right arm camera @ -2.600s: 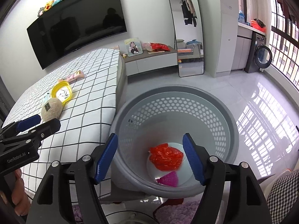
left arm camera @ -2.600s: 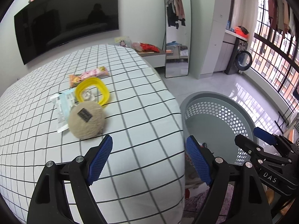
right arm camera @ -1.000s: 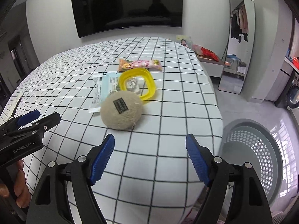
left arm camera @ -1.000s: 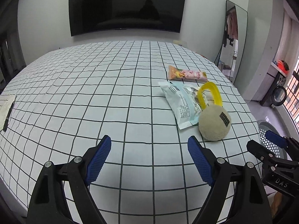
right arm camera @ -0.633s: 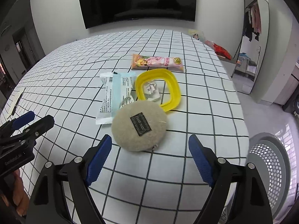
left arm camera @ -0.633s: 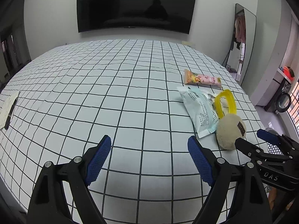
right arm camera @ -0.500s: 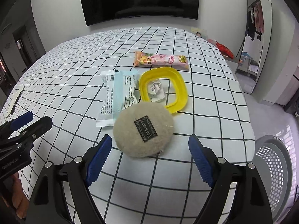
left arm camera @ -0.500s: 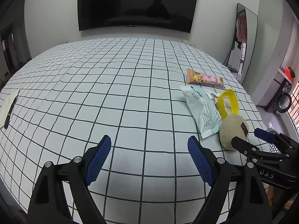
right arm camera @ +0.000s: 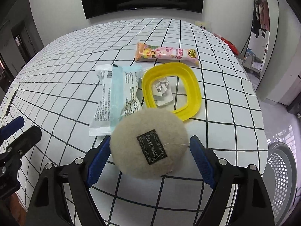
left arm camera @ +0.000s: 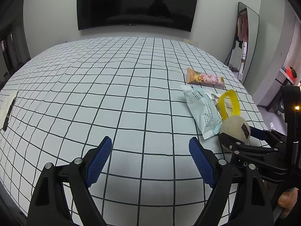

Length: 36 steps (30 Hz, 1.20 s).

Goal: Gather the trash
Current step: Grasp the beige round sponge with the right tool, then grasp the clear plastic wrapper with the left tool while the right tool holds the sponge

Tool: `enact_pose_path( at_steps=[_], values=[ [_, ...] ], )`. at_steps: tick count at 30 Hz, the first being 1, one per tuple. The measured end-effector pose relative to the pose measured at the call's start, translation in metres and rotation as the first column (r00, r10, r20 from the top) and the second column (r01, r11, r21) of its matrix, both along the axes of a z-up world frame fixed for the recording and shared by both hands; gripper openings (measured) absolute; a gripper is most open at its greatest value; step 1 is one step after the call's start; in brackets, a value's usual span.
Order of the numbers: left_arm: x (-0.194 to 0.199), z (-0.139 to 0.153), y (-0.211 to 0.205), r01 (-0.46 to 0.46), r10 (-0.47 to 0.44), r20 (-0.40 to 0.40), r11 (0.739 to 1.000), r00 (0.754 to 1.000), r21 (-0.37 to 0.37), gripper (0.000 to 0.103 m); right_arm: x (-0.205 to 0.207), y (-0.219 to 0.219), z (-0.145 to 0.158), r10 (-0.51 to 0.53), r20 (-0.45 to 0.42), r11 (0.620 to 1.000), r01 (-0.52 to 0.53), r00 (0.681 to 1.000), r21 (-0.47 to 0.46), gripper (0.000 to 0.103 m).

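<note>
My right gripper (right arm camera: 148, 150) straddles the beige fuzzy pouch (right arm camera: 149, 143) on the checked bed (left arm camera: 112, 94), jaws spread, not yet pinching (lined up to grab it). Left gripper (left arm camera: 150, 158) hangs released over bare sheet. Basket (right arm camera: 280, 169) waits at bed's edge.

Checked bed (right arm camera: 216, 101): wrappers (right arm camera: 116, 96), yellow ring (right arm camera: 190, 86), plush disc (right arm camera: 148, 143)

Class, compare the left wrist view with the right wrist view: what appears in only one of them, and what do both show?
Only the left wrist view shows the whole right gripper reaching around the beige puff. Only the right wrist view shows the grey perforated basket and the paper scrap inside the yellow ring. Both show the puff, ring, pale blue packet, pink wrapper and checked bedsheet.
</note>
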<state>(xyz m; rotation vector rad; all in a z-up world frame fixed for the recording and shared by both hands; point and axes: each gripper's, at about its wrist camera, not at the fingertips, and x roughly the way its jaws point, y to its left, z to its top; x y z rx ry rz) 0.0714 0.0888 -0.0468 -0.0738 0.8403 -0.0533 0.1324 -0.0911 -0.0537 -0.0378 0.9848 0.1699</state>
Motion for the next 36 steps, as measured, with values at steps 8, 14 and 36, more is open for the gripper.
enact_pose_path(
  at_steps=[8,14,36],
  values=[
    [0.002,0.0,-0.011,0.017,-0.017,-0.018,1.0,1.0,0.008,0.082,-0.005,-0.009,0.007,-0.007,0.015,1.0,0.007,1.0,0.029,0.065],
    [0.004,0.004,-0.024,0.035,-0.035,-0.022,0.999,0.999,0.009,0.082,-0.021,-0.024,0.019,-0.039,0.051,0.998,0.037,0.998,0.052,0.064],
    [0.072,-0.007,-0.103,0.043,-0.039,-0.078,0.998,0.996,0.051,0.083,-0.064,-0.12,0.032,-0.181,0.108,0.973,0.162,0.978,0.164,0.064]
  ],
)
